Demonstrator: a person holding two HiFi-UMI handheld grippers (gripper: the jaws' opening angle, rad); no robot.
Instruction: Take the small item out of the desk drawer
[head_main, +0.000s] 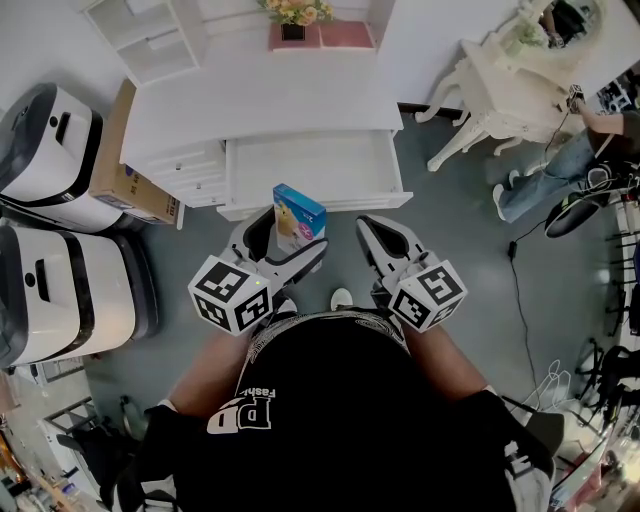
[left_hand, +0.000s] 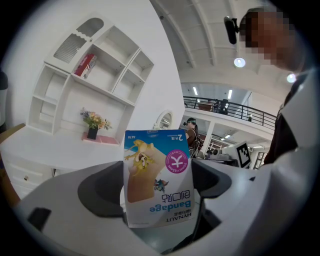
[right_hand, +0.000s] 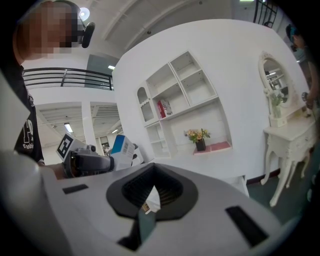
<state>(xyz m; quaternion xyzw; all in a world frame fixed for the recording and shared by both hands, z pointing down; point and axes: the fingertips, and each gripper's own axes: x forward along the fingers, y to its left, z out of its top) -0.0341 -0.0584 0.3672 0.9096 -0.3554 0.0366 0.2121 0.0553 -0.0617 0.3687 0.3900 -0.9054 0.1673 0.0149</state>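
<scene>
Two grippers hover in front of a white desk (head_main: 260, 105) whose drawer (head_main: 320, 203) stands pulled out, seen from the head view. The left gripper (head_main: 290, 238) is clamped on a small box (head_main: 299, 213), held outside the drawer and just in front of the drawer's front edge. The right gripper (head_main: 383, 240), also just in front of the drawer and to the box's right, has its jaws drawn together with nothing between them.

In the left gripper view, the box (left_hand: 159, 175) stands upright between the two dark pads. It is pale, with a blue band along its top, a cartoon figure, a round pink badge and the word "Bandage" printed upside down.

In the right gripper view, the jaws meet at their tips and hold nothing. The box (right_hand: 122, 146) shows off to the left, blue on its narrow side, in the other gripper's hold.
</scene>
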